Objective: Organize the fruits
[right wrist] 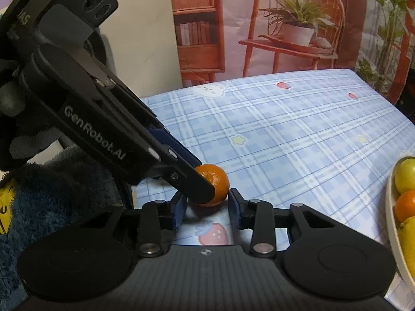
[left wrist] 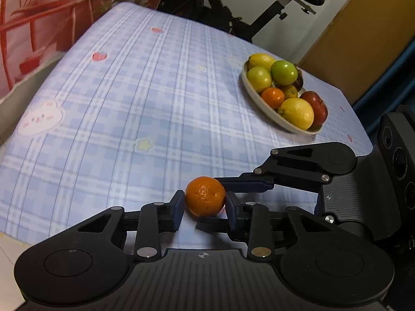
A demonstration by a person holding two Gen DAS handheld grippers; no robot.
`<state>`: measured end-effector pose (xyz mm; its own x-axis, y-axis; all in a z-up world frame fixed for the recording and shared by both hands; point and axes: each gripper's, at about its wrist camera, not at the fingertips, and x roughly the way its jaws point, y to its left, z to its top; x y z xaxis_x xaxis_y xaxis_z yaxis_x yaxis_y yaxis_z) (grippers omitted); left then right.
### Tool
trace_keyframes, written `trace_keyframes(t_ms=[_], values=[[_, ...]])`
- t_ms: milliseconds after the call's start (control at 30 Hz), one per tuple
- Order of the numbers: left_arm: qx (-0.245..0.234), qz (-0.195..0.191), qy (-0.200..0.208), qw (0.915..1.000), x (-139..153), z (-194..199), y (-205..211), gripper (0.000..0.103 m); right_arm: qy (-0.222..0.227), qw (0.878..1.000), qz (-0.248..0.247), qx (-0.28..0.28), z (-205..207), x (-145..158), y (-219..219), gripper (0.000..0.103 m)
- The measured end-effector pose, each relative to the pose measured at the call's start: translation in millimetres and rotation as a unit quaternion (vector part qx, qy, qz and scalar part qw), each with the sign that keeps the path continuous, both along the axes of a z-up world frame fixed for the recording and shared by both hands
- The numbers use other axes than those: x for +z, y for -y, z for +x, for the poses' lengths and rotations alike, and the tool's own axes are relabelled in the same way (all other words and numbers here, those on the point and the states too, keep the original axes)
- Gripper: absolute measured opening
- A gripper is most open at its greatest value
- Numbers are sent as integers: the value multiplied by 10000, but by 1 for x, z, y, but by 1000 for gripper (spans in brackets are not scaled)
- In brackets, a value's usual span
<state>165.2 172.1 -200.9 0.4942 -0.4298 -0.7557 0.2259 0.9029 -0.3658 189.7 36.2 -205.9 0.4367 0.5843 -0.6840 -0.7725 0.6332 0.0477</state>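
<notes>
On the near edge of the blue plaid tablecloth point(left wrist: 155, 98), one loose orange point(left wrist: 205, 194) is still outside the dish, resting on the cloth or just off it; can't tell which.

- Left gripper point(left wrist: 205, 203): jaws pinching the orange, one pad on each side, contact looks solid in the left wrist view.
- Right gripper point(right wrist: 207, 198): comes in from the other side onto the same orange. The jaws bracket it and look closed against it. The right-side pad touches the peel, while the other pad is hidden behind the left gripper's finger.
- The white oval dish point(left wrist: 269, 116) sits well apart, toward the far right of the table. It is already stacked with a lemon point(left wrist: 298, 112), a red apple point(left wrist: 317, 106), a green apple point(left wrist: 284, 72), a second orange and more yellow fruit.

Step in hand, as a judgement: pickup of the last stray fruit, with both tools on it, so either a two-handed grasp or a handover.

Next move likely needs:
- one gripper to let go so the two don't fight each other
- a clean lift and carry across to the dish
- a low, gentle release into a gap, since the pile is domed and round fruit can roll off the shallow rim.
</notes>
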Motion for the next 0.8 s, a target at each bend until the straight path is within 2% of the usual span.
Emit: trace_keyframes(t_ms=[367,800], values=[[-381,-5,516,9979,37,17,54,36,276,9960,400,-747,-2,35,57,38],[-871,-5,1035,9908,77,45,127,36,723,9845,589,-1486,-2,81,135,38]])
